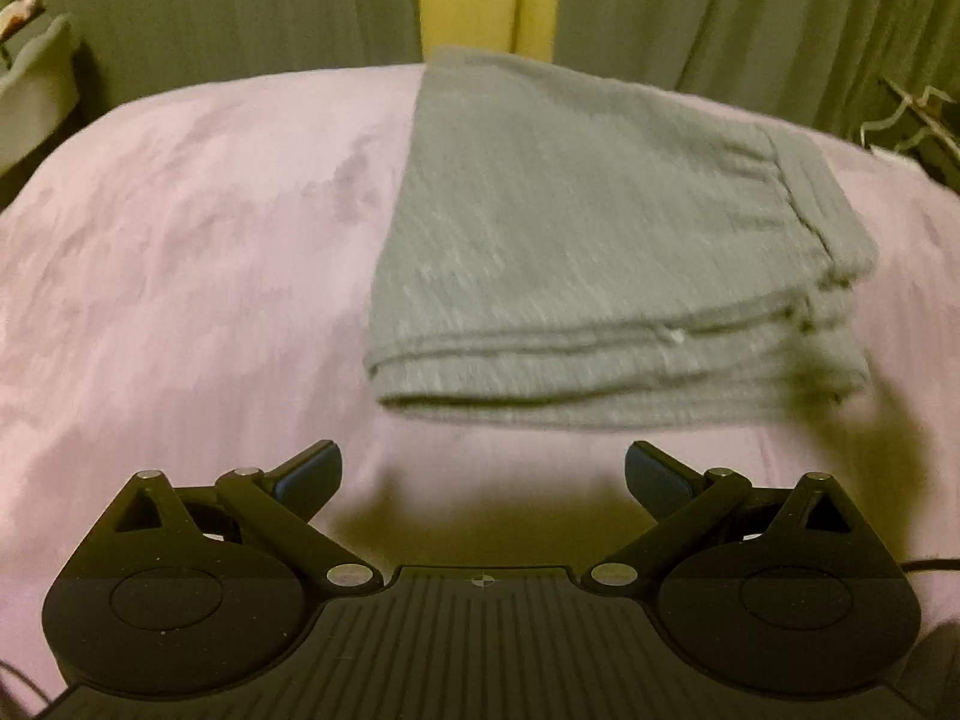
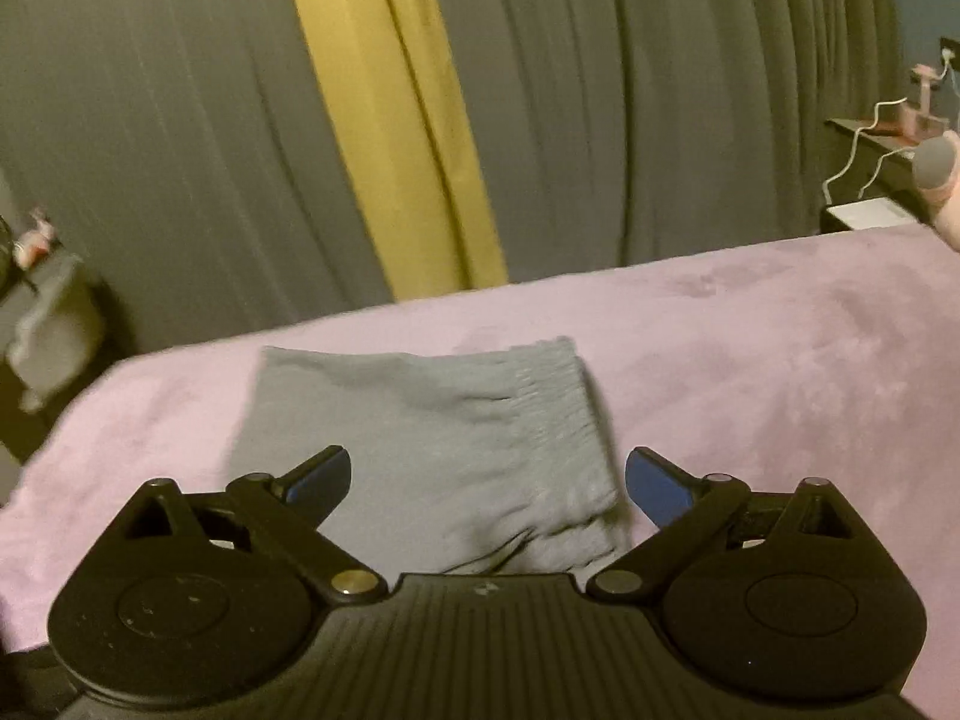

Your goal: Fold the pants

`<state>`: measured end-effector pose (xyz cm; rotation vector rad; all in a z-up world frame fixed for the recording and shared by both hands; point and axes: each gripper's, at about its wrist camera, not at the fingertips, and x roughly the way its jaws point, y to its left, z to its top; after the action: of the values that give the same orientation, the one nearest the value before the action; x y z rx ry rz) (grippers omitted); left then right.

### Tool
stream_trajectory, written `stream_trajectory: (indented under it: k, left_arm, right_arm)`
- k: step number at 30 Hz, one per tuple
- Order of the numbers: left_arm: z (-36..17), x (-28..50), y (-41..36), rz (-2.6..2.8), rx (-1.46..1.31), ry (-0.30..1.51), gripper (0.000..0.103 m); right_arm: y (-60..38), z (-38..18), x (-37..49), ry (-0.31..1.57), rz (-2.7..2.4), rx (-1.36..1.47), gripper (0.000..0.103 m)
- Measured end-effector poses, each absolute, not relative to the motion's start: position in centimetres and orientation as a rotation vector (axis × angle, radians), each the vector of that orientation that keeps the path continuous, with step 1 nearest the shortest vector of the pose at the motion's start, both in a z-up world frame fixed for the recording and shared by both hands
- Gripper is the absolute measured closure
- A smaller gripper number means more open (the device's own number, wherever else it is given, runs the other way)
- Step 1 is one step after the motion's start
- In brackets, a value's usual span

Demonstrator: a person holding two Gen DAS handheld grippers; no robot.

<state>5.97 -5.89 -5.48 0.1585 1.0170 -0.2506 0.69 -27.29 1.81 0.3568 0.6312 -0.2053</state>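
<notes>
The grey pants (image 1: 600,240) lie folded into a thick stacked rectangle on the pink bed cover (image 1: 180,270). My left gripper (image 1: 483,471) is open and empty, just short of the pants' near folded edge. In the right wrist view the folded pants (image 2: 420,438) lie flat with the gathered waistband on their right side. My right gripper (image 2: 487,480) is open and empty, held above the pants' near edge.
Grey curtains (image 2: 660,120) with a yellow strip (image 2: 396,120) hang behind the bed. A grey bin (image 2: 54,336) stands at the left. A dark side table (image 2: 876,180) with white cables and small items stands at the right. The pink cover (image 2: 780,360) stretches right of the pants.
</notes>
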Motion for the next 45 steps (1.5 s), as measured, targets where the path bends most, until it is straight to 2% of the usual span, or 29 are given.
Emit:
stream_trajectory:
  k: [5,8,14,20,31,45]
  left_arm:
    - [-4.5,3.3,-6.6,-0.262,0.214,0.985,0.000]
    - [-4.1,2.7,-6.7,-0.249,0.234,0.989,0.000]
    - [-2.6,2.5,-5.9,-0.234,0.208,1.026,0.000]
    - [-0.6,3.3,-6.5,-0.205,0.282,1.030,0.000]
    - [-0.3,6.8,-6.7,-0.161,0.289,1.098,0.000]
    - [-0.9,7.5,-6.5,-0.147,0.297,1.121,0.000]
  right_arm:
    - [-27.0,3.2,-3.9,0.505,-0.173,0.551,0.005]
    - [-26.7,2.4,-3.8,0.648,-0.117,0.593,0.005]
    - [-25.4,0.8,-2.9,0.928,-0.207,0.447,0.005]
    - [-23.6,-0.9,-0.9,1.113,-0.317,0.293,0.005]
    - [-22.6,-1.2,2.4,1.174,-0.354,0.230,0.005]
    - [-21.8,-1.3,3.7,1.189,-0.352,0.214,0.005]
